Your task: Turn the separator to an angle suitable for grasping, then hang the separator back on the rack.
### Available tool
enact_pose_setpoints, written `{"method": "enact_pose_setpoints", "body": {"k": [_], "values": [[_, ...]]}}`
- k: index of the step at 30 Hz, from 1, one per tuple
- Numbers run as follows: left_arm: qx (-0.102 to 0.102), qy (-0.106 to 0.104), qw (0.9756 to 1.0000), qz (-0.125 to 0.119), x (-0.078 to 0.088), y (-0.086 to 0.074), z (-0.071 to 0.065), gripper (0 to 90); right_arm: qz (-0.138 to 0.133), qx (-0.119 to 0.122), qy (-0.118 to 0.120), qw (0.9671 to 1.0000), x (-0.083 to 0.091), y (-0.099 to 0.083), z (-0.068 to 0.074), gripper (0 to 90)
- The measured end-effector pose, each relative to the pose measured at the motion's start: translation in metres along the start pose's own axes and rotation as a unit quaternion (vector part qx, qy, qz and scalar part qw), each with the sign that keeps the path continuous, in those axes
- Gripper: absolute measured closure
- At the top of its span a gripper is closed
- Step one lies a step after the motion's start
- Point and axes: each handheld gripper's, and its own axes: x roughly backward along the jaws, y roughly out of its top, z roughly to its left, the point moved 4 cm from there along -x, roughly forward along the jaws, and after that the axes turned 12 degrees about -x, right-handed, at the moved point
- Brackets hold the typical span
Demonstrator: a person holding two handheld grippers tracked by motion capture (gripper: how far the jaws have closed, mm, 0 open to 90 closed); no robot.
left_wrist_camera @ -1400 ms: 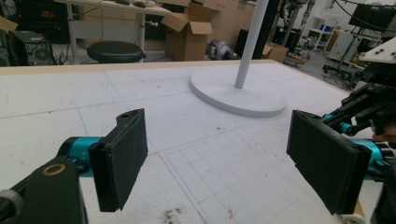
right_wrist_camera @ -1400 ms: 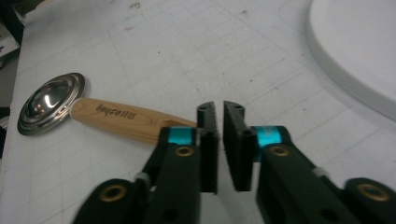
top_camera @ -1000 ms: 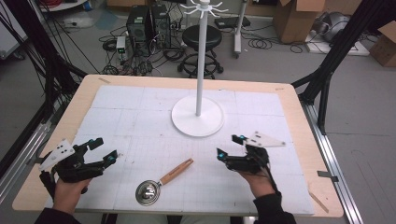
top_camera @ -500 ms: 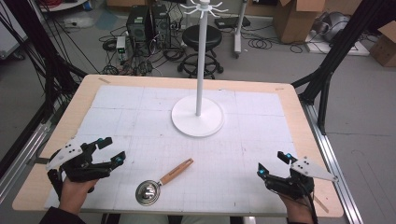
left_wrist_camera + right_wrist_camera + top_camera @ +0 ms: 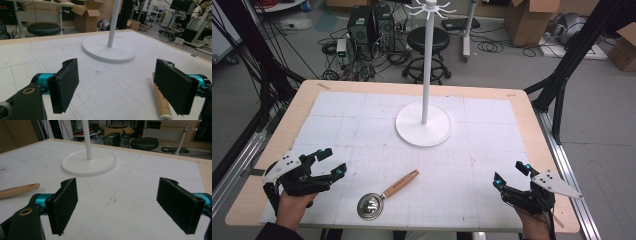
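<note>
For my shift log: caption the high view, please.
Open left gripper and right gripper flank a wooden-handled scoop before the white stand.

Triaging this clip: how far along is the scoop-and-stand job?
Nothing looks done: the metal scoop with the wooden handle lies flat on the white mat, apart from the white hook stand. In hand: nothing; the left gripper and right gripper both stand open at the near corners. Left, probably: grasping the scoop and hanging it on the stand.
</note>
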Motion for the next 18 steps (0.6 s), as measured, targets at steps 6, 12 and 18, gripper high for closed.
{"method": "enact_pose_setpoints", "body": {"k": [6, 12, 18], "values": [[0.004, -0.008, 0.9999, 0.008, -0.002, -0.001, 0.0, 20.6, 0.009, 0.0, -0.002, 1.0, -0.002, -0.002, 0.0, 16.3], [0.014, -0.028, 0.9994, 0.014, -0.007, 0.0, -0.008, 20.3, 0.007, 0.003, 0.0, 1.0, -0.003, -0.001, 0.001, 16.3], [0.0, -0.066, 0.9967, 0.047, -0.025, 0.004, -0.03, 23.7, 0.012, 0.012, 0.007, 0.9998, -0.005, -0.002, 0.005, 16.3]]}}
